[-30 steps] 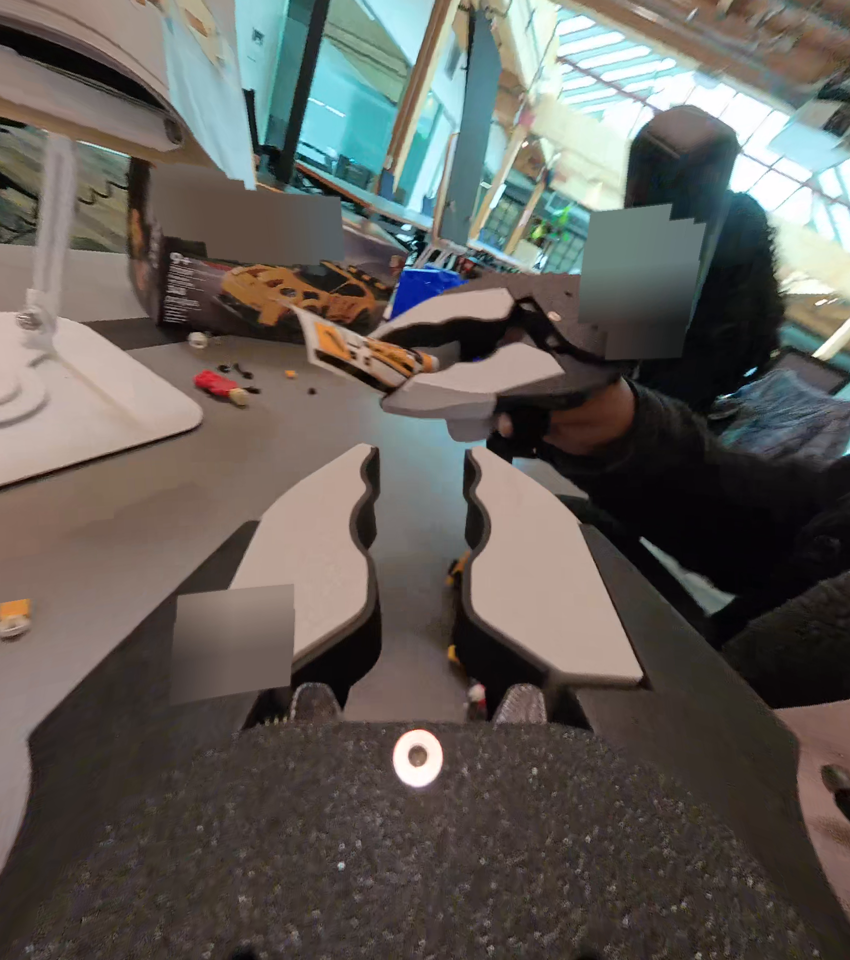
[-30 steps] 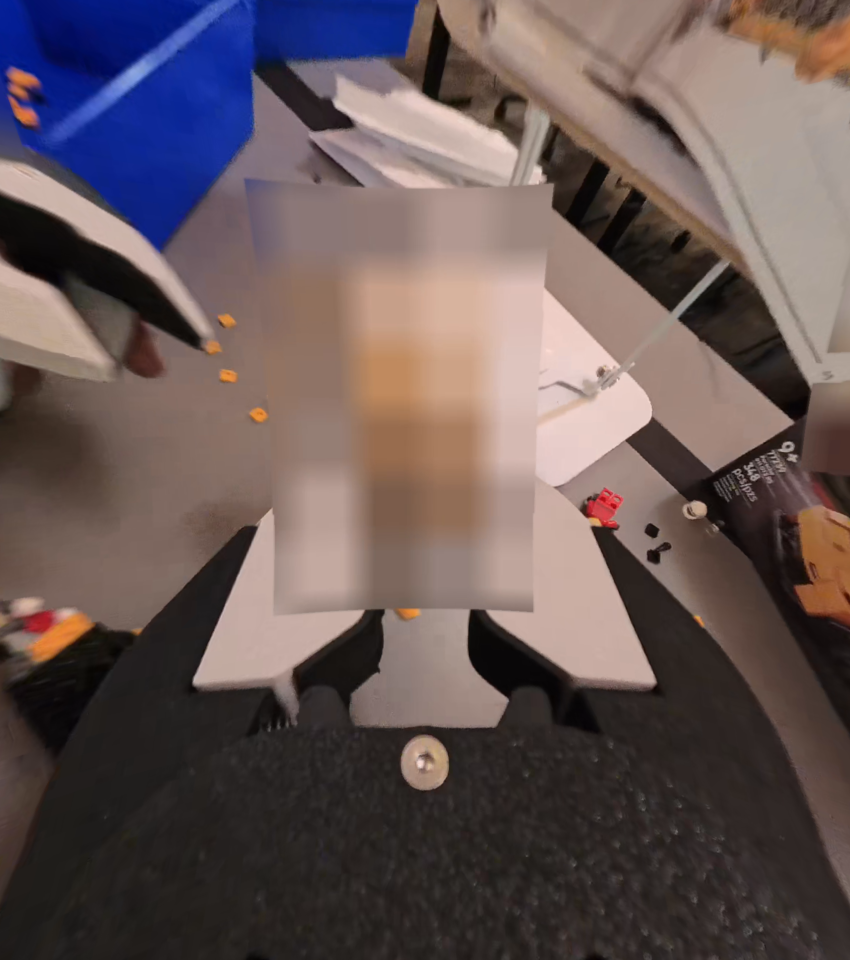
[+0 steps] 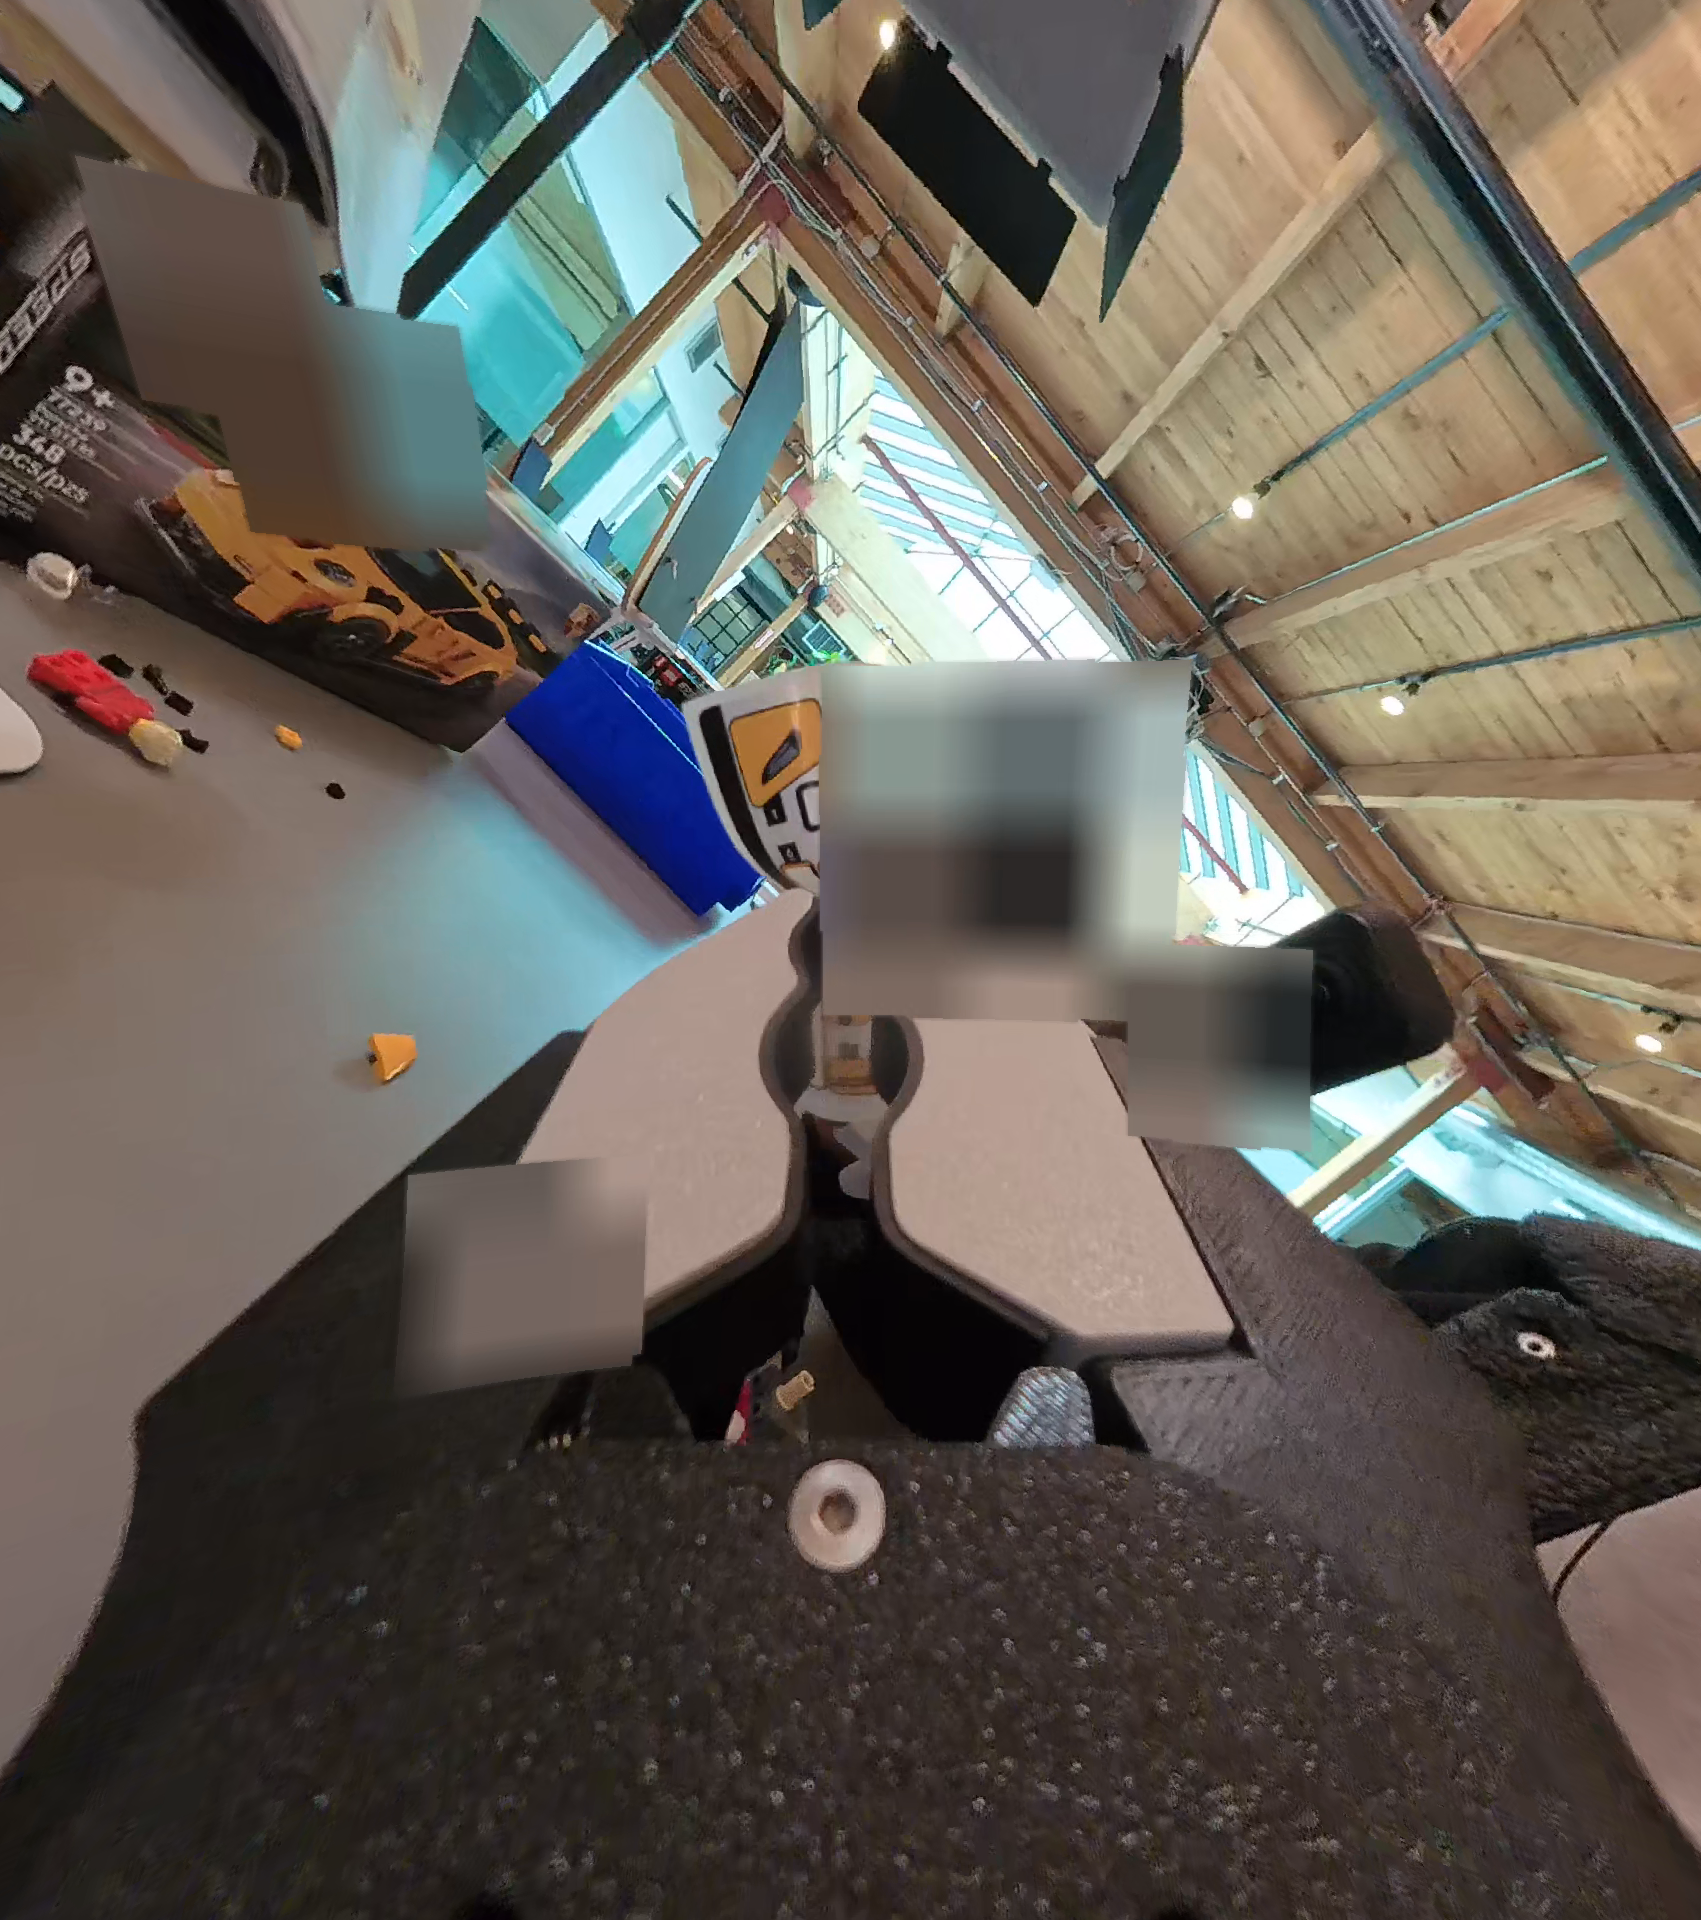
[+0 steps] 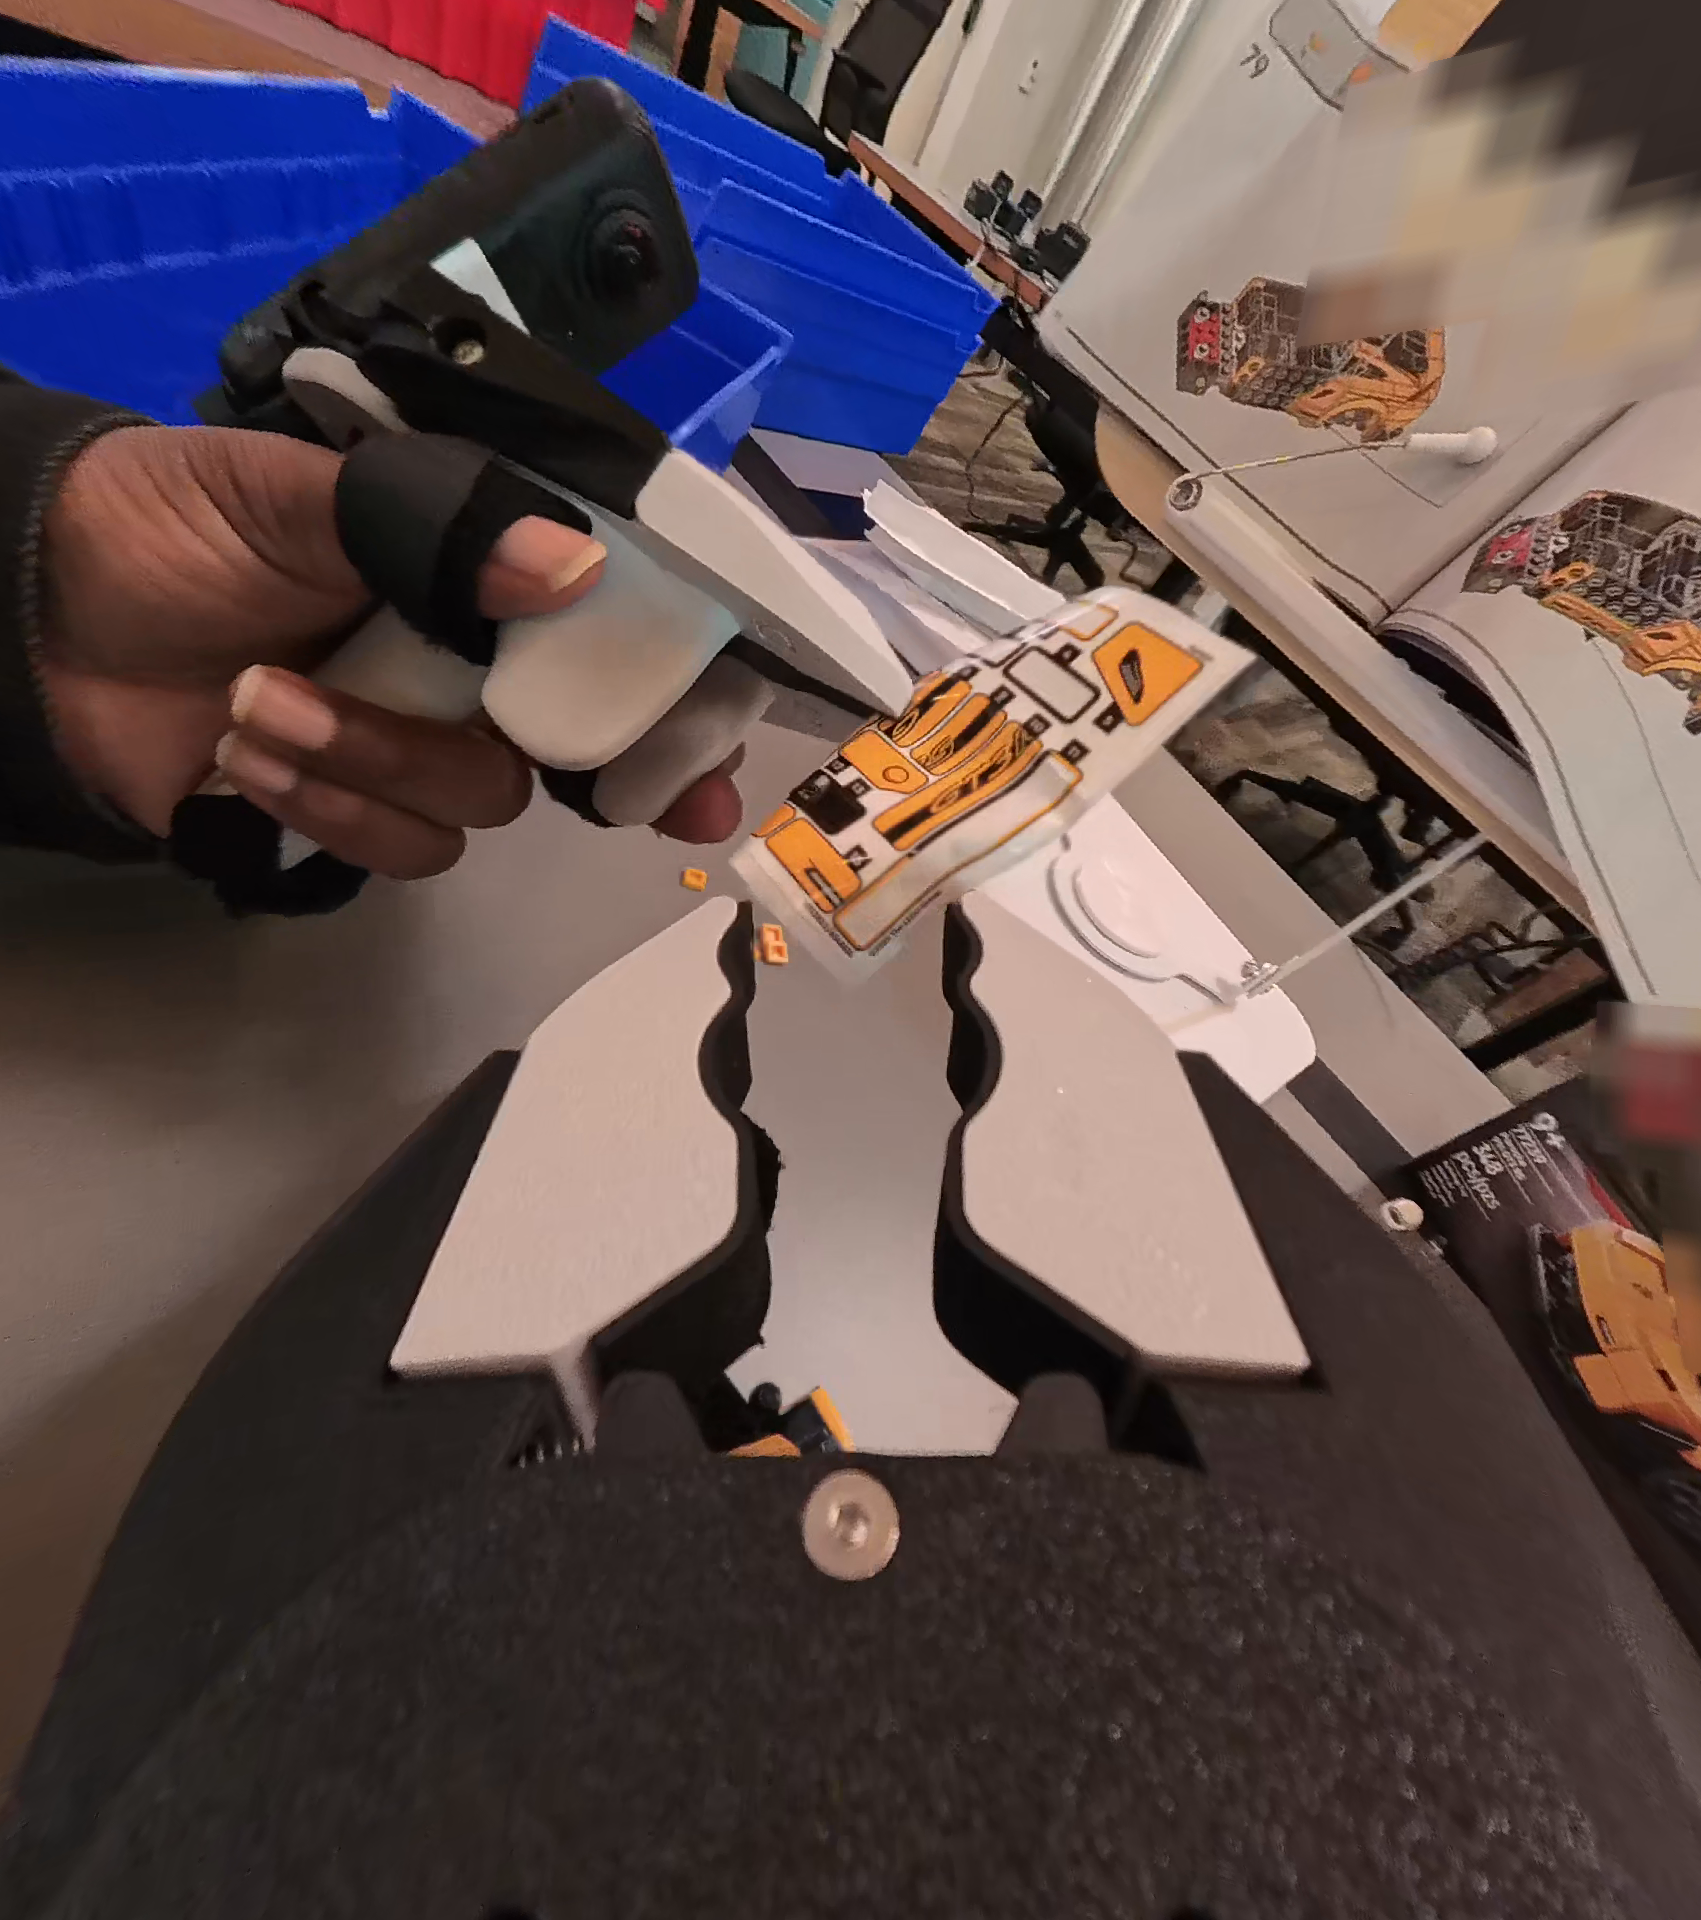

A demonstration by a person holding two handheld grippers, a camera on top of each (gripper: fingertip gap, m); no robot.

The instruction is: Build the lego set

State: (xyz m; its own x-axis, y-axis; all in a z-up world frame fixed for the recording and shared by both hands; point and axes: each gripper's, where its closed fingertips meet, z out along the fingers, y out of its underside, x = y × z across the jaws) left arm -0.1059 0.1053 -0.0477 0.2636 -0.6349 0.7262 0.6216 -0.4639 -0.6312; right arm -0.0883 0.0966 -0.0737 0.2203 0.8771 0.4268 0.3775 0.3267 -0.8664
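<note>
sticker sheet (image 4: 981, 769) now w/ left gripper (image 4: 903, 691); blue bins (image 4: 150, 208) behind

Blue bins (image 4: 150, 208), open booklet (image 4: 1604, 644), toy-car box (image 3: 326, 582), scattered small bricks (image 3: 392, 1055).

A large open workshop or shared office hall. High ceiling of wooden planks (image 3: 1448, 520) with beams and spot lamps, glass partitions (image 3: 513, 312) behind. Grey work table (image 3: 150, 935), blue storage bins (image 4: 150, 208), black office chairs (image 4: 825, 83) farther back, small toy bricks (image 3: 87, 681) scattered about.
</note>
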